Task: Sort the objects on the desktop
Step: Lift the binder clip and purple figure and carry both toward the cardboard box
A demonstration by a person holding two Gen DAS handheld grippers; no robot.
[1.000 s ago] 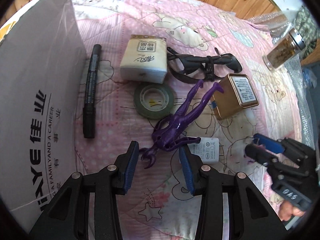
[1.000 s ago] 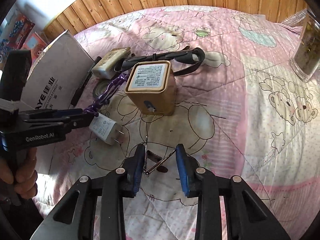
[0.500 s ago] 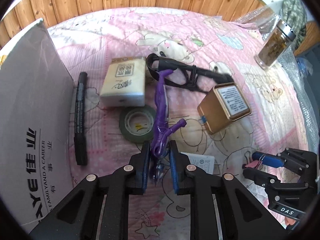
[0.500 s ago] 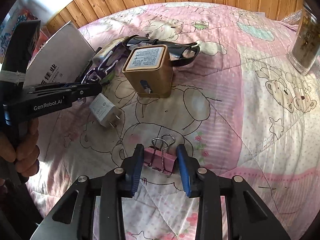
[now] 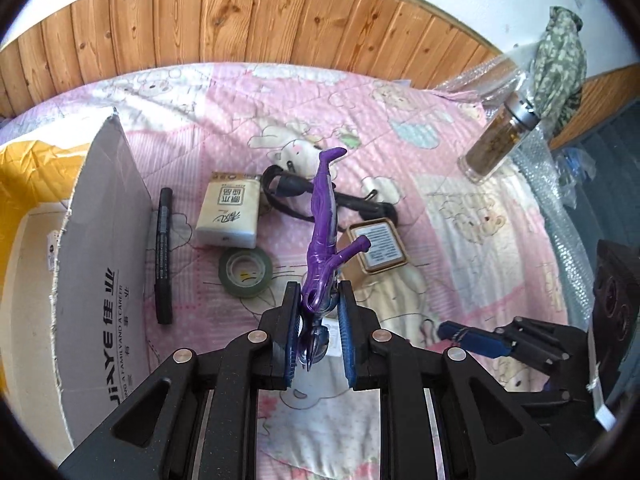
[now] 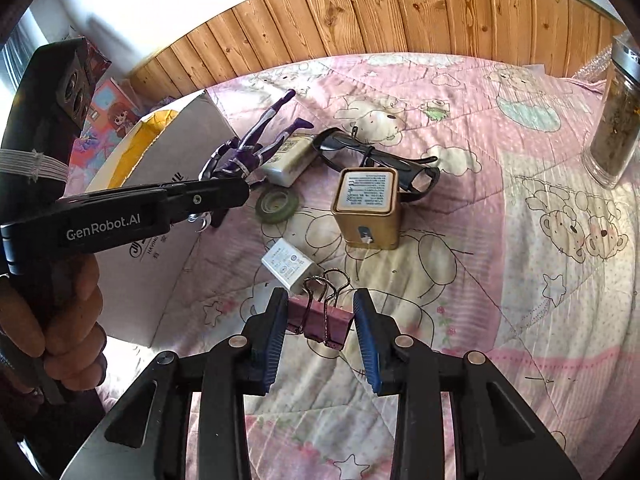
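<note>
My left gripper is shut on a purple toy figure and holds it in the air above the pink quilt; it also shows in the right wrist view. My right gripper is shut on a pink binder clip, lifted off the quilt, and shows in the left wrist view. On the quilt lie a gold tin, a white charger plug, a green tape roll, a tissue pack, a black marker and black glasses.
An open cardboard box with a yellow liner stands at the left, its flap upright beside the marker. A glass jar with a metal lid stands at the far right. Wooden panelling runs behind the bed.
My left gripper closed on the purple figure and lifted it off the quilt. My right gripper closed on the binder clip and raised it. Both views have pulled back and up.
</note>
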